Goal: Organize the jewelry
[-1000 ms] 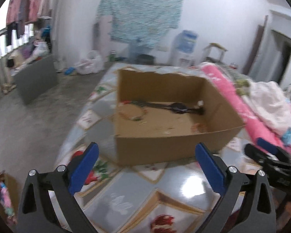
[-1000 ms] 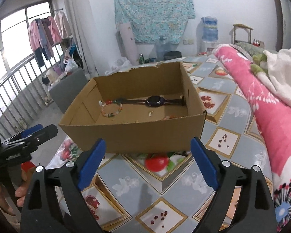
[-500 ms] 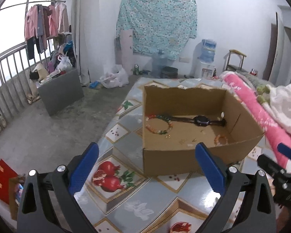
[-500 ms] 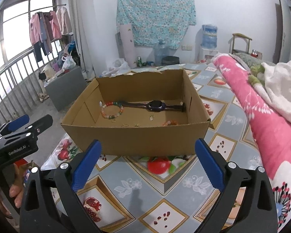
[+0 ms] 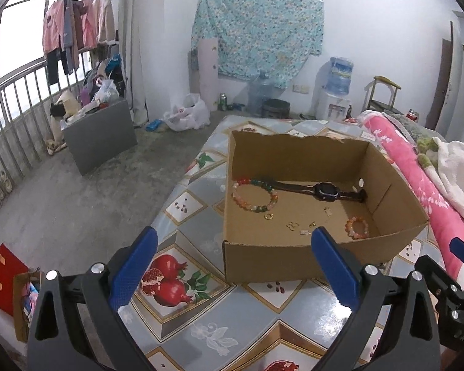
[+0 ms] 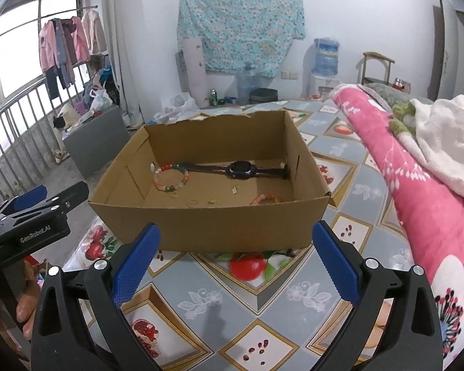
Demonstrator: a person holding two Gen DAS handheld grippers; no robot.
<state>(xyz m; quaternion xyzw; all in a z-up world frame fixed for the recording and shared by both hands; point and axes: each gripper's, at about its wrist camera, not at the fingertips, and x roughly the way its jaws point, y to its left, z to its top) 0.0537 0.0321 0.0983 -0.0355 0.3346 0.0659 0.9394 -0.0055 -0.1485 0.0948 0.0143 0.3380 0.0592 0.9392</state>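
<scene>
White lettering on the side of the left gripper (image 6: 31, 213), seen from the right wrist, reads "Gen2Robot.AI"; nothing else is legible.

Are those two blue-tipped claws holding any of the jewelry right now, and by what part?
Nothing is held. The left gripper and right gripper are both open and empty, in front of the cardboard box; the jewelry lies inside it.

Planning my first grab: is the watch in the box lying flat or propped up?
Lying flat. The watch lies stretched out on the floor of the cardboard box, strap extended both ways, one end beside the large bead bracelet.
</scene>
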